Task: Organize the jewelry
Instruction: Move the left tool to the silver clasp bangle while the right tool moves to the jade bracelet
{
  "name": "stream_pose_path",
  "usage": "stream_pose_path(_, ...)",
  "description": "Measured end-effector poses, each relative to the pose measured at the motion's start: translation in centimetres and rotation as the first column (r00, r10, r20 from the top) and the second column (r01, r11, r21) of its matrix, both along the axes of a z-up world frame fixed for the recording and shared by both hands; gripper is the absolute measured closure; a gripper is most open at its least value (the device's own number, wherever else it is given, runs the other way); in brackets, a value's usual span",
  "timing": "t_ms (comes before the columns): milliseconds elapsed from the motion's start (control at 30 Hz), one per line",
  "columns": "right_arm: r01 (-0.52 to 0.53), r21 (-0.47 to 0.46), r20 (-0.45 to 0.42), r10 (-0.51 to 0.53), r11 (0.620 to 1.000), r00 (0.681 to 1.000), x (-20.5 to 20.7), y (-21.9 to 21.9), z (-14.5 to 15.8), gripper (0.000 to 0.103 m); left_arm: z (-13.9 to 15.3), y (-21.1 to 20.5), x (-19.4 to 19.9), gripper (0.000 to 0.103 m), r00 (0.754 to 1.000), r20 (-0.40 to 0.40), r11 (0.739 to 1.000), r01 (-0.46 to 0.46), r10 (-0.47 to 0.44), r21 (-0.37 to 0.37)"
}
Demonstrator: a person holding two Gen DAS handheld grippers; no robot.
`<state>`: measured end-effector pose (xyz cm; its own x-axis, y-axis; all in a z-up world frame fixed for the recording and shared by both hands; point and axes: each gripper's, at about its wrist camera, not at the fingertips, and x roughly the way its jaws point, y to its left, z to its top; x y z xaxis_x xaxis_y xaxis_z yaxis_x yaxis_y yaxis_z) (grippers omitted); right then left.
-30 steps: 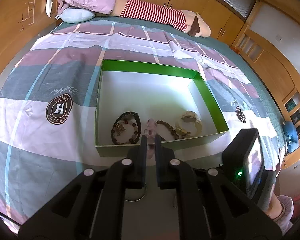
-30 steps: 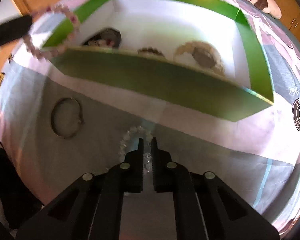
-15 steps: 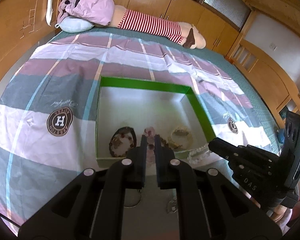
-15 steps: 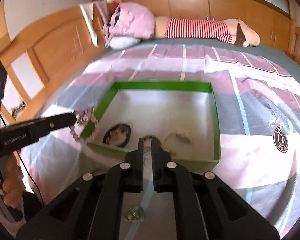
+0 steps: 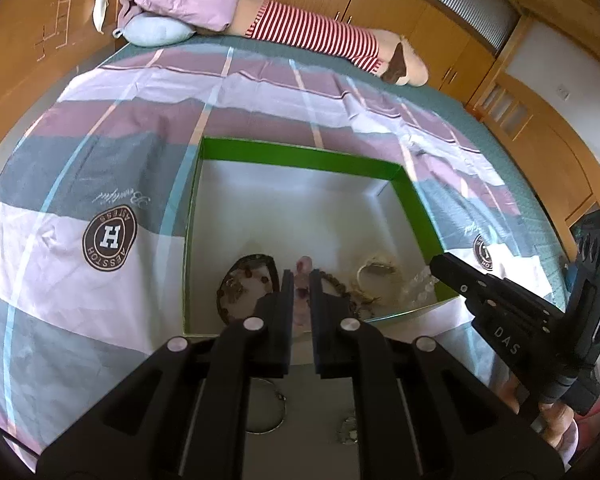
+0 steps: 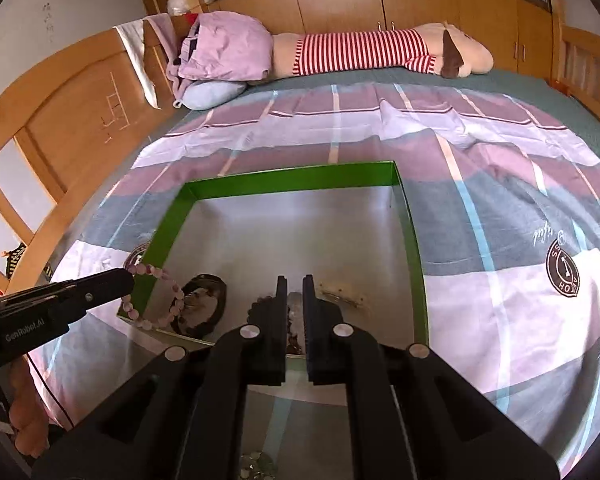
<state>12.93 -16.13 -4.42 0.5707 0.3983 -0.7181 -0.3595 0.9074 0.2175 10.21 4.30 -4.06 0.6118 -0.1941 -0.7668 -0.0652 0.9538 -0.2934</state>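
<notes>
1. A striped cotton bedspread [image 5: 100, 152] covers the bed.
2. Left gripper [image 5: 299, 276] pinches a pink bead bracelet [image 6: 152, 296] over the green box [image 5: 300, 154] near edge.
3. Right gripper [image 6: 295, 280] clamps a clear crystal bracelet [image 5: 418, 284] above the box's near right corner.

I am reading a round brown badge [image 5: 109, 238] on the bedspread [image 5: 60, 184] at the left of the left wrist view: a large white "H" ringed by "AESSTON", printed upside down, with cursive above it that I cannot make out. At the lower right, the right gripper [image 5: 440, 266] is showing "DAS". In the right wrist view, at the lower left, the left gripper [image 6: 128, 280] is showing "GenRobot.AI".
</notes>
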Motion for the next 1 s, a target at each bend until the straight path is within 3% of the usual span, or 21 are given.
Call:
stream_pose_path(267, -0.006, -0.017, -0.017, 0.005, 1.0, 1.0, 0.1, 0.4, -0.7, 0.096, -1.0, 0.1, 0.6, 0.096, 1.0, -0.023, 1.0, -0.013, 0.013, 0.012)
stream_pose_path(333, -0.011, -0.04, -0.018, 0.01, 0.999, 1.0, 0.1, 0.7, -0.9, 0.075, -1.1, 0.0, 0.7, 0.095, 1.0, -0.025, 1.0, -0.014, 0.015, 0.019)
stream_pose_path(367, -0.004, -0.037, -0.016, 0.003, 0.999, 1.0, -0.1, 0.6, -0.9, 0.07, -1.1, 0.0, 0.6, 0.092, 0.999, -0.023, 0.999, -0.022, 0.022, 0.031)
stream_pose_path(433, -0.008, -0.011, -0.021, 0.008, 1.0, 1.0, -0.3, 0.5, -0.7, 0.068, -1.1, -0.1, 0.5, 0.084, 1.0, -0.02, 0.999, -0.019, 0.019, 0.039)
stream_pose_path(633, -0.088, -0.02, -0.027, 0.088, 0.996, 0.996, -2.7, 0.8, 0.0, 0.068, -0.6, -0.8, -0.8, 0.083, 1.0, -0.011, 0.998, 0.004, -0.003, 0.06)
stream_pose_path(767, -0.196, -0.059, -0.106, 0.189, 0.979, 0.976, -4.7, 1.7, -0.9, 0.059, -0.9, -1.3, -2.7, 0.07, 0.999, -0.033, 0.996, 0.036, -0.033, 0.087)
stream_pose_path(833, -0.207, -0.085, -0.139, 0.194, 0.975, 0.971, -5.2, 2.0, -1.7, 0.055, -1.3, -1.3, -3.6, 0.069, 0.998, -0.05, 0.994, 0.044, -0.039, 0.097)
stream_pose_path(1000, -0.261, -0.186, -0.315, 0.194, 0.947, 0.929, -5.8, 3.0, -5.9, 0.051, -3.5, -1.1, -4.6, 0.069, 0.991, -0.129, 0.99, 0.044, -0.027, 0.136)
